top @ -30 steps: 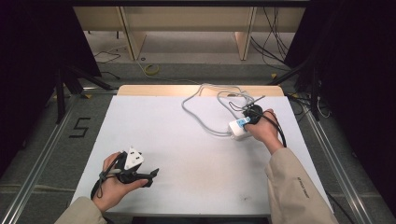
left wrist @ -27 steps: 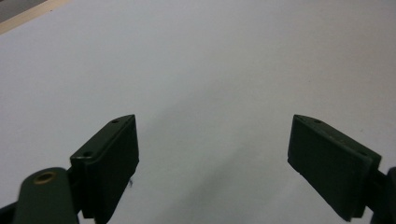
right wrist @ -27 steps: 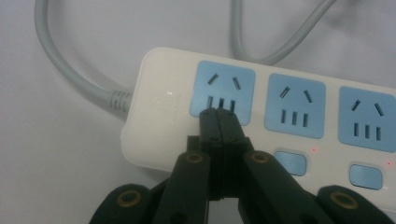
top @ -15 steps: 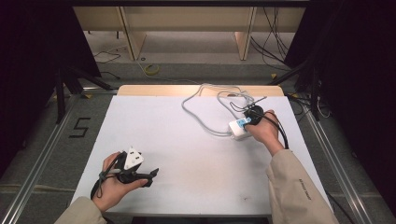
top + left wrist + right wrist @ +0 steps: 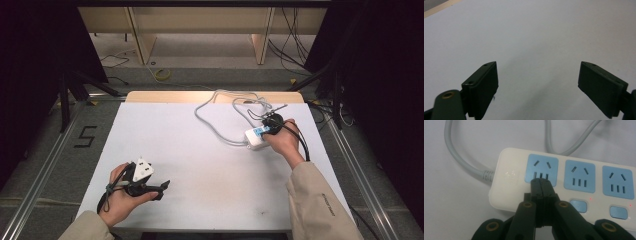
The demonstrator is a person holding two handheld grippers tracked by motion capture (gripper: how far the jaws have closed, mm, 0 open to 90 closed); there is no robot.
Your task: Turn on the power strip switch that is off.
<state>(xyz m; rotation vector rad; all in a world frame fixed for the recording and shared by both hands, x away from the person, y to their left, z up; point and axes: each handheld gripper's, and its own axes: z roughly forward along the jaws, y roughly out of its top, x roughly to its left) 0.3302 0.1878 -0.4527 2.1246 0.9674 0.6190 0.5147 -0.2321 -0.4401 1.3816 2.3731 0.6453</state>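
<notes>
The right hand-held gripper [image 5: 541, 185], jaws pressed together on nothing, rests its tips on the power strip [image 5: 564, 182] at its cable end, far right on the surface [image 5: 200, 150]. Rigid, light and smooth, the strip looks best gripped across its narrow sides. Well away from it, the left hand-held gripper [image 5: 537, 82] stands apart.

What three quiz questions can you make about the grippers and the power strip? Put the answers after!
1. True or false: the left gripper is open above bare table.
2. The right gripper has its tips over which part of the power strip: A) a blue socket panel, B) the grey cord, C) a blue button?
3. What color is the power strip's cord?

Key: 1 true. 2 A. 3 grey.
</notes>
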